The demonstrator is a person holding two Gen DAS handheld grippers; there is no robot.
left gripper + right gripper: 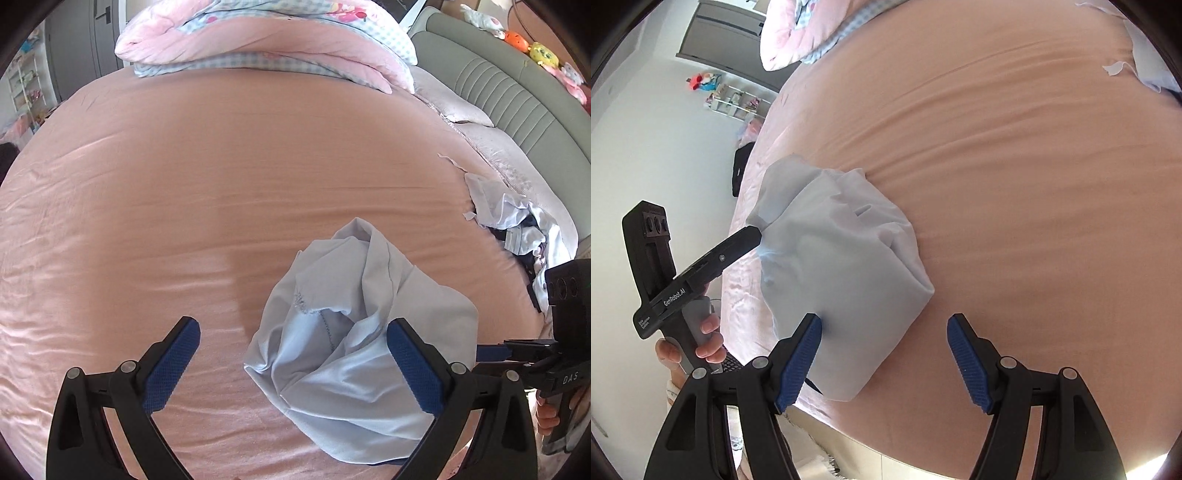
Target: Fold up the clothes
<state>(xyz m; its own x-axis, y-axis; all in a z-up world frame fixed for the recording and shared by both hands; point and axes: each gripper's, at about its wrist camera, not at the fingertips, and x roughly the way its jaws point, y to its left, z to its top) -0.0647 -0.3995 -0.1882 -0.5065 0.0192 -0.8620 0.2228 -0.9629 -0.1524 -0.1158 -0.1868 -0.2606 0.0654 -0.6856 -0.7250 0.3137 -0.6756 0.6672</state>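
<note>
A crumpled light blue garment (354, 332) lies bunched on the pink bed sheet (221, 184), near the front edge. My left gripper (295, 365) is open, its right finger against the garment and its left finger over bare sheet. In the right wrist view the same garment (846, 280) lies just ahead, and the left gripper (753, 236) touches its left side. My right gripper (884, 358) is open, its left finger at the garment's near edge. It also shows at the right of the left wrist view (491, 352).
A folded pink and checked quilt (266, 40) lies at the far end of the bed. A heap of white and dark clothes (517, 229) sits at the right by the grey padded headboard (517, 99). The bed edge (827, 417) and floor are close below the right gripper.
</note>
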